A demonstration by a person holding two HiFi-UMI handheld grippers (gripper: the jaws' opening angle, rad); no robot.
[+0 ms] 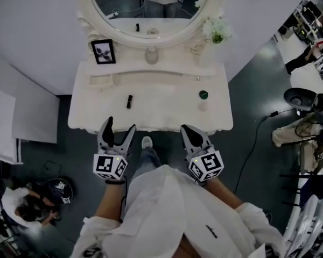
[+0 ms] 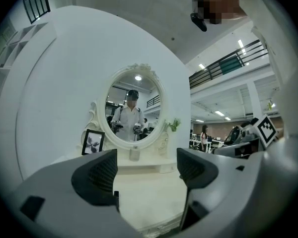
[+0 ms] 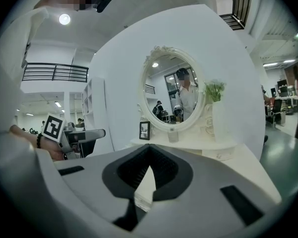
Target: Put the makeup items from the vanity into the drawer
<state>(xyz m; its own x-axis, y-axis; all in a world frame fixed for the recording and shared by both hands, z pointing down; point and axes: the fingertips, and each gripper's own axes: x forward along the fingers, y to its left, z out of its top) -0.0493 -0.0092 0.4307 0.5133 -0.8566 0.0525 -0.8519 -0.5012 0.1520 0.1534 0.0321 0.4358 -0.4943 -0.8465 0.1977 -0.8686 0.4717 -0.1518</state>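
A white vanity (image 1: 167, 117) stands in front of me. On its top lie a small dark lipstick (image 1: 129, 101), a round green-lidded jar (image 1: 203, 94) and a pale round item (image 1: 203, 107) just in front of the jar. My left gripper (image 1: 120, 125) hovers at the vanity's front edge, open and empty, below the lipstick. My right gripper (image 1: 186, 129) is at the front edge too, below the jar, shut with nothing in it. In the left gripper view the left gripper (image 2: 146, 175) has its jaws wide apart. In the right gripper view the right gripper (image 3: 148, 157) has its pads touching. No drawer front shows.
An oval mirror (image 1: 151, 7) rises at the back of the vanity, with a photo frame (image 1: 103, 51), a small bottle (image 1: 151, 55) and a vase of flowers (image 1: 216, 30) on the raised shelf. A person (image 1: 21, 206) sits on the floor at lower left. A cable (image 1: 253, 144) runs along the right.
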